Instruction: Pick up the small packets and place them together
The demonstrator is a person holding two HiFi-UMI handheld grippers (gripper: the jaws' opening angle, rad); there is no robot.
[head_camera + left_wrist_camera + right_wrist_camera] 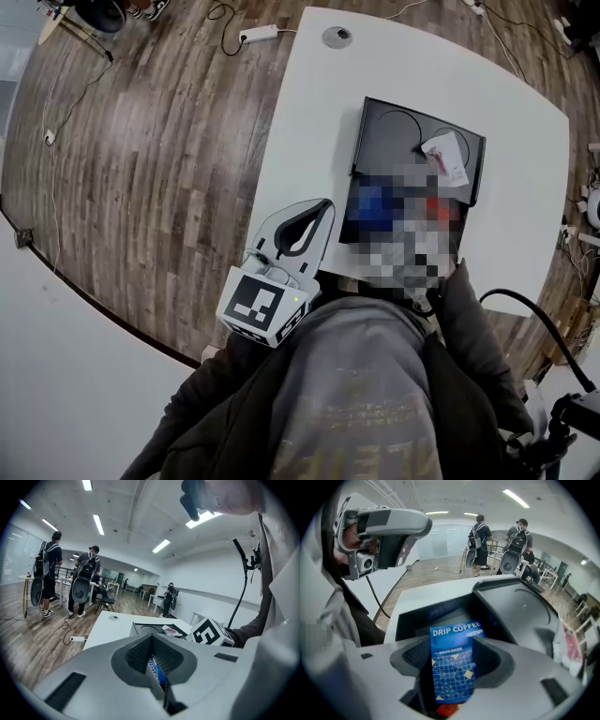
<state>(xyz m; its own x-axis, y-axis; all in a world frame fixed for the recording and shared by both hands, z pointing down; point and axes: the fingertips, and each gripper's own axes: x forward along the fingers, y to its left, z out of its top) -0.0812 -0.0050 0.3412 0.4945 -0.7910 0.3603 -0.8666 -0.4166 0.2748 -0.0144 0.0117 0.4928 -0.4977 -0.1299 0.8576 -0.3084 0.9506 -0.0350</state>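
Head view: white tabletop (309,112), wood-plank floor (141,169). My left hand-held gripper (151,637) pinches a thin blue packet (157,670); my right hand-held gripper (454,641) gapes around a blue DRIP COFFEE packet (453,667) by the black tray (417,620).

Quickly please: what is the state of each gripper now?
Left gripper: closed on a blue packet, seen edge-on.
Right gripper: open, drip coffee packet between its jaws.

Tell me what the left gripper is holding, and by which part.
The left gripper pinches a blue drip coffee packet, seen edge-on, fingers on its two flat faces.
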